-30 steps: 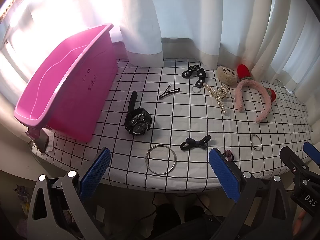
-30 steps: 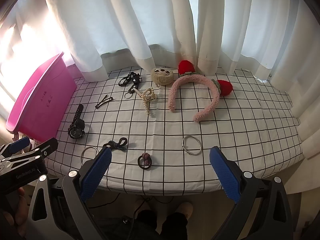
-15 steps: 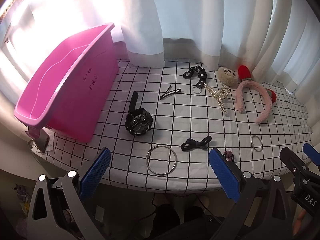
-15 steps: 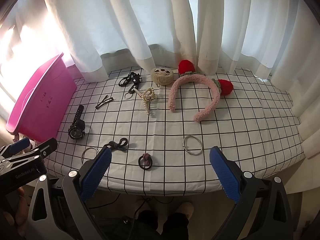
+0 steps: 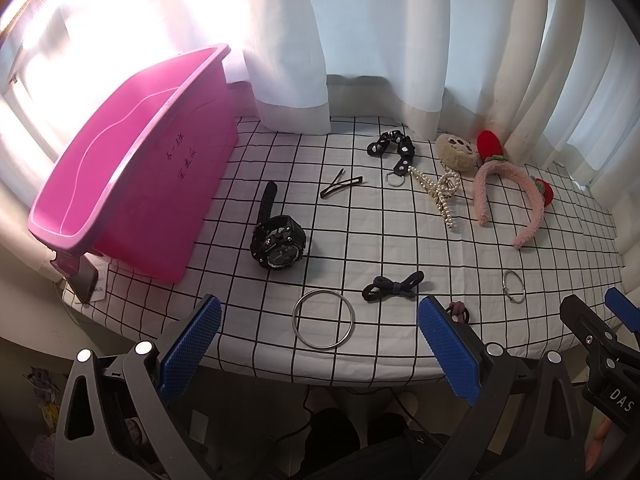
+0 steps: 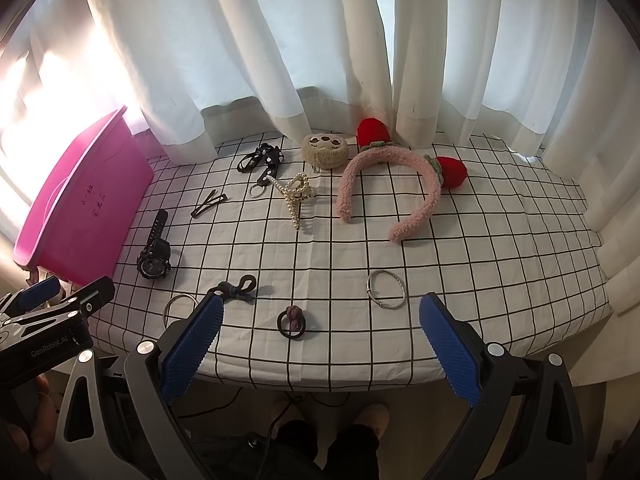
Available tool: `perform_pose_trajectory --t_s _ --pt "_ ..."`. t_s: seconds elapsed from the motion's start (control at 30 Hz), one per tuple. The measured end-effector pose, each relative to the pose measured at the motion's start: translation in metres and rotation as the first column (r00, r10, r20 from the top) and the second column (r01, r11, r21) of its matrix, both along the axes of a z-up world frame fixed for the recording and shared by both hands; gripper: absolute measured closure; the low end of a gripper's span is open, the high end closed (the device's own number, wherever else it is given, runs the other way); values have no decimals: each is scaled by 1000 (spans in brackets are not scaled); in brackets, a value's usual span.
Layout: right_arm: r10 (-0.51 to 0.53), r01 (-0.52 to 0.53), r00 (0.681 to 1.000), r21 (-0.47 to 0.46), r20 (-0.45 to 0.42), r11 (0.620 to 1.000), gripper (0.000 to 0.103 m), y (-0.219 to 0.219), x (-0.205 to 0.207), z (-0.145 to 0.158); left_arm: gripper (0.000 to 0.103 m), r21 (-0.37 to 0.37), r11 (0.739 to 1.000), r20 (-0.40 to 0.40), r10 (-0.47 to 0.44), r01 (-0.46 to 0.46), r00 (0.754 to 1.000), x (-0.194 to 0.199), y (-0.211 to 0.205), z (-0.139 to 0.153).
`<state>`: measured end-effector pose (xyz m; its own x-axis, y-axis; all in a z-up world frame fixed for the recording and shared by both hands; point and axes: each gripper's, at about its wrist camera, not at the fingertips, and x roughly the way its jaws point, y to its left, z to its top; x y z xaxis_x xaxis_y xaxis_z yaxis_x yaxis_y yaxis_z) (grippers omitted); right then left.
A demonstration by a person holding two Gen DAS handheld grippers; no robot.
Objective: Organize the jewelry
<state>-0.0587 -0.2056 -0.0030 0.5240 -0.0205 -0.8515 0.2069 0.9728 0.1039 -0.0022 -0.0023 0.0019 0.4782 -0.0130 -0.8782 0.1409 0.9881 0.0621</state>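
Observation:
A pink bin (image 5: pixel 132 168) stands at the table's left; it also shows in the right wrist view (image 6: pixel 80 208). On the checked cloth lie a black watch (image 5: pixel 278 240), a hair clip (image 5: pixel 340 187), a large silver bangle (image 5: pixel 323 319), a dark bow hair tie (image 5: pixel 392 286), a pearl claw clip (image 5: pixel 438 192), a pink headband (image 6: pixel 384 188), a small silver bangle (image 6: pixel 387 289) and a hair elastic (image 6: pixel 291 322). My left gripper (image 5: pixel 320 352) is open and empty before the large bangle. My right gripper (image 6: pixel 320 348) is open and empty, near the elastic.
A black chain with key ring (image 5: pixel 394 152), a plush sloth clip (image 6: pixel 324 150) and red strawberries (image 6: pixel 372 132) lie at the back by white curtains (image 6: pixel 320 40). The table's front edge (image 6: pixel 320 384) is just under both grippers. A phone (image 5: pixel 82 280) leans by the bin.
Both views have shifted very slightly; the grippers stay open and no object has moved.

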Motion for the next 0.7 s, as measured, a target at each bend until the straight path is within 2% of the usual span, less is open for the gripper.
perform_pose_trajectory --t_s 0.43,0.7 --pt "-5 5 1000 15 0 1000 9 -2 -2 -5 6 -10 1000 -11 14 -14 1000 -1 10 -8" --pt "-26 29 999 91 -32 995 9 -23 -12 -40 6 -10 996 -99 85 -86 991 7 45 -50"
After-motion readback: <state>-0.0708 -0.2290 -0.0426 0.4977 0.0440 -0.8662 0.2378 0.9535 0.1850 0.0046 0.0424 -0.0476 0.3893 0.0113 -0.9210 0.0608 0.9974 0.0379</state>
